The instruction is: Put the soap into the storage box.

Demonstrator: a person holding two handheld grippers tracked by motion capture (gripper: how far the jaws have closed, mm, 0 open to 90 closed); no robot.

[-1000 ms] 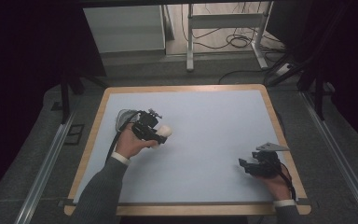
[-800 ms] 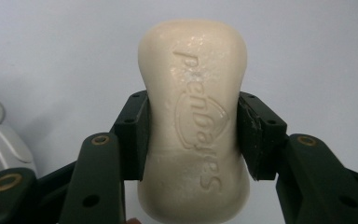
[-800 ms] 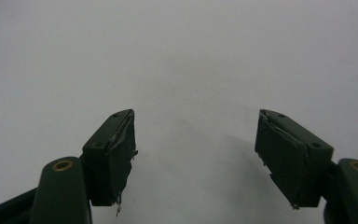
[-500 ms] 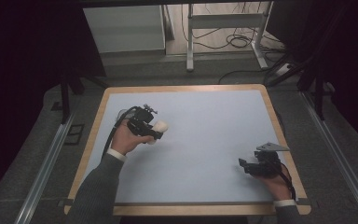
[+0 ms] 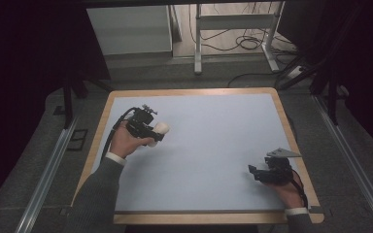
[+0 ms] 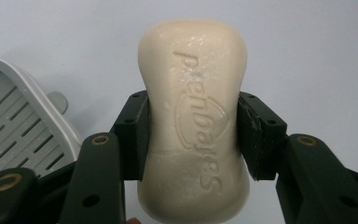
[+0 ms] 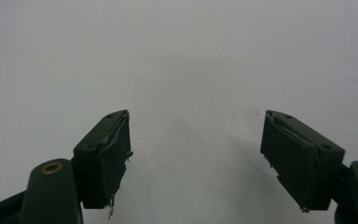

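At the left of the table [image 5: 199, 194], the left gripper [image 5: 156, 132] is clamped across the waist of a cream bar of soap [image 6: 193, 116], lifted clear of the pale surface. In the left gripper view a grey slatted soap dish [image 6: 23, 121] sits just beside the bar. The sensible move, I'd judge, is to keep the squeeze steady, bring the bar level over the slats and lower it flat before letting go, since soap slips easily. Over at the right, the right gripper [image 5: 256, 173] rests low near the table's edge, jaws spread wide with nothing between them.
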